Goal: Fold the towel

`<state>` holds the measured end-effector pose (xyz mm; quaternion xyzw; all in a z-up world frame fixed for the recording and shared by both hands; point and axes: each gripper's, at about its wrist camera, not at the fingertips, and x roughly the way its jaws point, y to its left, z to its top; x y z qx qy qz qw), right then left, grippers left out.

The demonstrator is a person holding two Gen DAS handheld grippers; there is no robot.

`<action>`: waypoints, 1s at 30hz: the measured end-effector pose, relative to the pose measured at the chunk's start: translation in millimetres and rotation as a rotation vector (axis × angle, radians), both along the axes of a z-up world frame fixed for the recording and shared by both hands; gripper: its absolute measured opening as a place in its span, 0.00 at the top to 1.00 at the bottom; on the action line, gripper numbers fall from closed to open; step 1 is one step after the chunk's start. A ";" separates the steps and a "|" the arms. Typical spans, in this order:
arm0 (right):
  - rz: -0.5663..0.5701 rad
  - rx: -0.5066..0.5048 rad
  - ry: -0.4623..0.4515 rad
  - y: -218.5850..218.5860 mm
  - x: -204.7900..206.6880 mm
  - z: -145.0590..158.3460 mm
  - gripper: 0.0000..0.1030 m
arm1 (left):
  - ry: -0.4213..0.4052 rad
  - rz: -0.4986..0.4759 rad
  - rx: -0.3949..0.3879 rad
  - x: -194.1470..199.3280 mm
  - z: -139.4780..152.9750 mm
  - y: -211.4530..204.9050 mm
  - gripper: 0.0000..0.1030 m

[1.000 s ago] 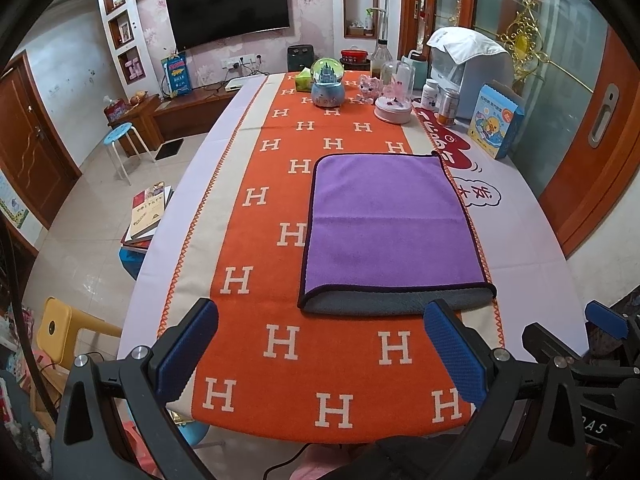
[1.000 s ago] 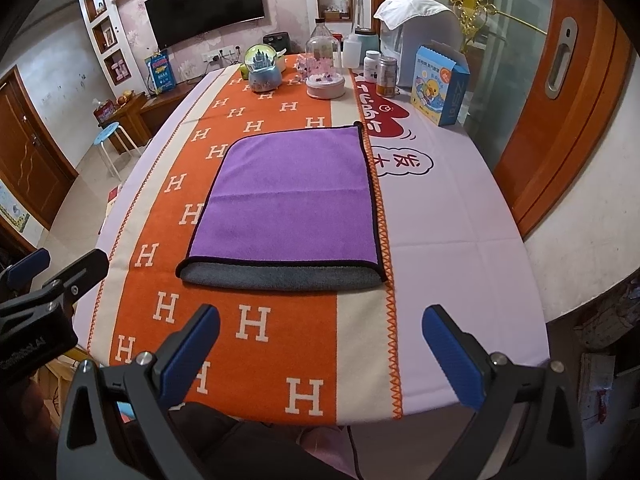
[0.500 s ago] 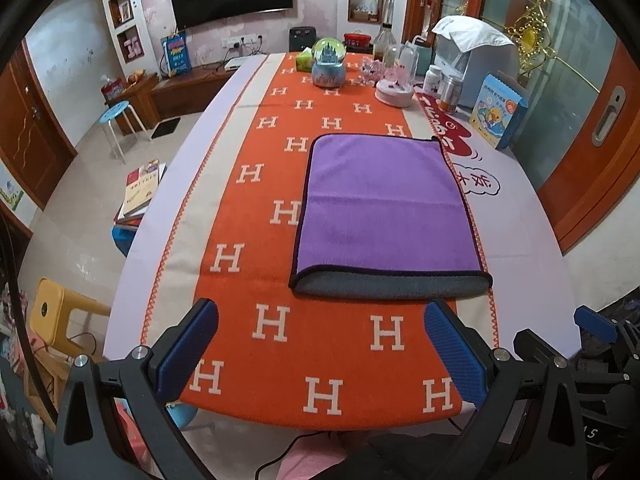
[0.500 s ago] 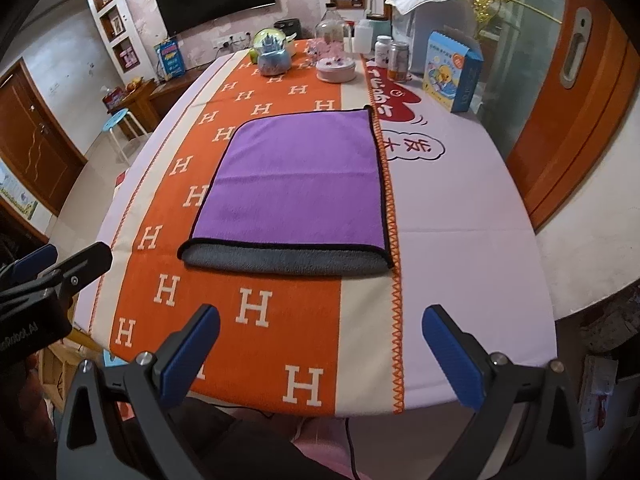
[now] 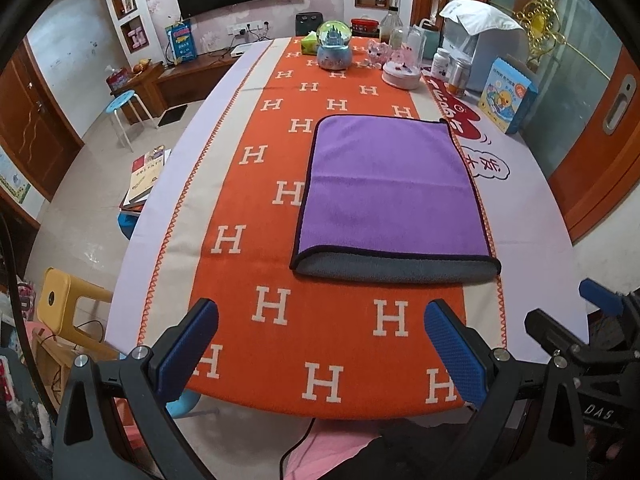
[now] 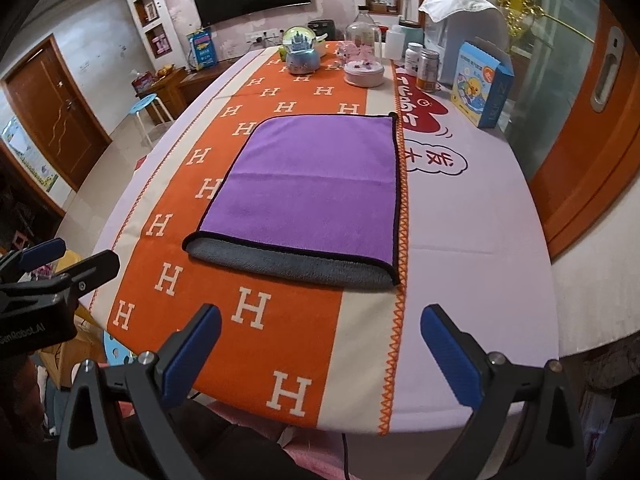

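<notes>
Towel (image 5: 390, 188) flat on the tabletop (image 5: 532, 248), already doubled over, grey fold at the near edge, long axis running straight away. Sits ahead of both: right of centre for the left hand-held gripper (image 5: 320, 344), left of centre for the right hand-held gripper (image 6: 320, 344). Both wide apart, holding nothing, back at the table's near edge. Pretty much equally close; probably one near corner each.
</notes>
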<state>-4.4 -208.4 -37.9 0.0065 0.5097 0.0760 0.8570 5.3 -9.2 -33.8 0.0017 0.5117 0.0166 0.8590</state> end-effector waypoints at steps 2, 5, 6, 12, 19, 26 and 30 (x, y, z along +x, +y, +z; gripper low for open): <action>0.006 -0.007 -0.009 -2.3 2.7 -0.4 0.04 | 0.006 -0.006 -0.003 2.8 -2.8 -0.2 0.01; 0.017 -0.019 -0.030 -6.7 6.4 -1.7 0.04 | 0.013 -0.028 -0.010 10.9 -7.2 0.1 0.01; 0.019 -0.022 -0.034 -8.4 8.2 -2.4 0.06 | 0.017 -0.038 -0.008 15.0 -9.0 0.3 0.01; -0.008 -0.040 -0.028 -21.2 20.6 -11.6 0.08 | 0.057 -0.085 -0.006 41.5 -23.8 4.5 0.01; 0.011 -0.062 -0.001 -30.3 35.7 -35.4 0.15 | 0.108 -0.113 0.003 71.0 -52.9 17.3 0.01; 0.003 -0.052 0.018 -40.3 49.2 -63.3 0.16 | 0.146 -0.162 -0.028 93.4 -78.7 27.8 0.02; 0.018 -0.057 0.007 -43.6 55.3 -76.8 0.20 | 0.155 -0.198 -0.029 104.4 -91.8 30.3 0.02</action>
